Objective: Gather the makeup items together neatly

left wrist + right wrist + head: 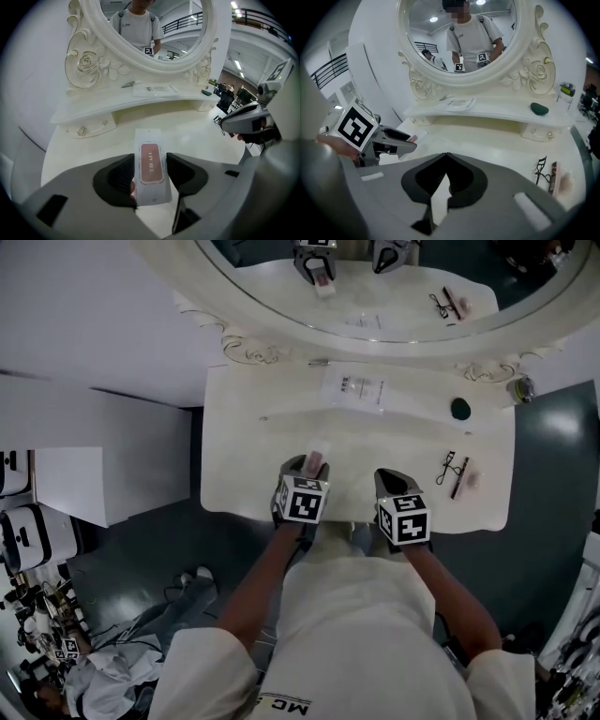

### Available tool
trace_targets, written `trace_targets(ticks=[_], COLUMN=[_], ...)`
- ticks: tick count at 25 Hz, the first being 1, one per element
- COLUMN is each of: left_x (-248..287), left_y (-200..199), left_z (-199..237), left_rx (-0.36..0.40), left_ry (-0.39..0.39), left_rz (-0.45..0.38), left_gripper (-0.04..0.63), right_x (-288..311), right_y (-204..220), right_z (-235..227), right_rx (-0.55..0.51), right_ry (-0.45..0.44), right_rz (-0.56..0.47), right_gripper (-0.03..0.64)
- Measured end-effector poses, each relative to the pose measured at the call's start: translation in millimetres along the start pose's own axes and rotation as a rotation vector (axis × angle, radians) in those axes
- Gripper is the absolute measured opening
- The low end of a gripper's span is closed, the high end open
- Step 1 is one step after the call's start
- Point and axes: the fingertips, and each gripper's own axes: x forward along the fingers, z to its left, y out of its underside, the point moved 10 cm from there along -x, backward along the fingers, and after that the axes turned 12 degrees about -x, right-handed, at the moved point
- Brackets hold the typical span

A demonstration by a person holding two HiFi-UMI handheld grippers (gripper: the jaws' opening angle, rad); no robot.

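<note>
Two grippers are held over the near edge of the white dressing table (246, 465). A flat white packet with a rose-pink label (151, 168) is clamped between the jaws of the left gripper (315, 463) at frame centre, its label end left protruding, presumably for carrying. The right gripper (446, 174) is fully closed on nothing. At the table's right, a black eyelash curler (446, 466) and a dark slim stick (458, 478) lie just beside each other; the packet is judged bound for that group.
</note>
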Motion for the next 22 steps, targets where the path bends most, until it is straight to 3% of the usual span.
trace_targets(ticks=[22], left_x=[16.9], left_y=[-13.2], left_z=[-54.9], left_rx=[0.086], left_ry=[0.051], left_rz=[0.029], left_gripper=[0.216], right_x=[-33.9], right_y=[29.1], right_z=[-41.9], right_rx=[0.099], right_ry=[0.086], right_rz=[-0.011], right_gripper=[0.002])
